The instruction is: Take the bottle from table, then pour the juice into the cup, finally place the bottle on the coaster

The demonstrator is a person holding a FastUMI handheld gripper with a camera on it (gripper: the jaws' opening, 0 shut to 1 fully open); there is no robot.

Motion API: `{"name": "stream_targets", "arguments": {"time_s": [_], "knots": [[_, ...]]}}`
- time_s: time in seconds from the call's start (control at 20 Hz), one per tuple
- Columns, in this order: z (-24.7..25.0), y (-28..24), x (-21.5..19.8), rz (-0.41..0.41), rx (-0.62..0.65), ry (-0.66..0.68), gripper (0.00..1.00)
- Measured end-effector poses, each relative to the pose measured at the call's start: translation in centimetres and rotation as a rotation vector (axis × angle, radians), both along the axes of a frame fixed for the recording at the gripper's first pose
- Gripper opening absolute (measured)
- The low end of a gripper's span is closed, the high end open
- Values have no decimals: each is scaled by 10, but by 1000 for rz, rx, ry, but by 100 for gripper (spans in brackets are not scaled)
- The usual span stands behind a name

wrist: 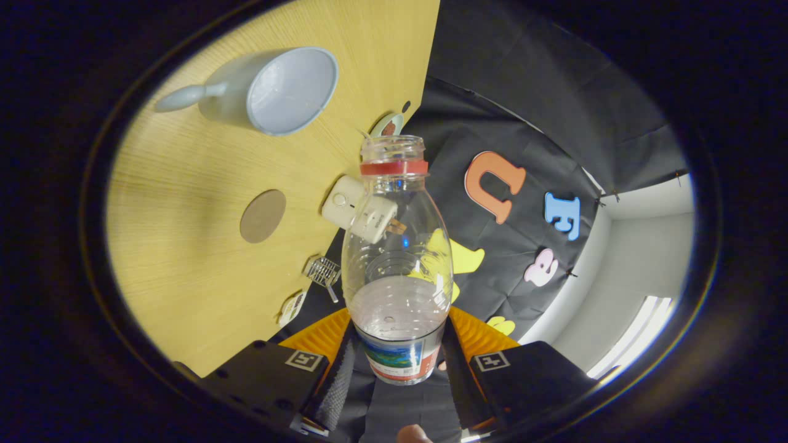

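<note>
A clear plastic bottle (397, 258) with a red neck ring and no cap is held between my fingers, my gripper (399, 357) shut on its labelled lower part. It holds some clear liquid in its lower part. The view is rolled, so the wooden table (184, 258) stands tilted beside the bottle. A pale blue-grey cup (289, 89) with a long handle sits on the table, beyond and to the side of the bottle's mouth. A round brown coaster (263, 215) lies flat on the table, between the cup and my fingers, apart from the bottle.
A cream-coloured small device (360, 209) lies by the table's edge, partly behind the bottle. A small wire object (323, 271) and a round tag (388, 126) also sit along that edge. Black cloth wall and a pale room wall lie beyond.
</note>
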State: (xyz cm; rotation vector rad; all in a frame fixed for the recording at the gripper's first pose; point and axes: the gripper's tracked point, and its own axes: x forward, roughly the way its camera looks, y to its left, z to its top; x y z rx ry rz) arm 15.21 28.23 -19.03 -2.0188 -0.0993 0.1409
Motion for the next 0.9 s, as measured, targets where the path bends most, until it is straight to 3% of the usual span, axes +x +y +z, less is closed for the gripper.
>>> {"name": "stream_targets", "arguments": {"time_s": [0.35,0.5,0.65,0.9], "knots": [[-8,-5,-6,-17,140,44,75],[-29,-13,-13,-65,308,155,75],[-28,-16,-21,-77,445,198,75],[-21,-34,-37,-113,782,324,75]]}}
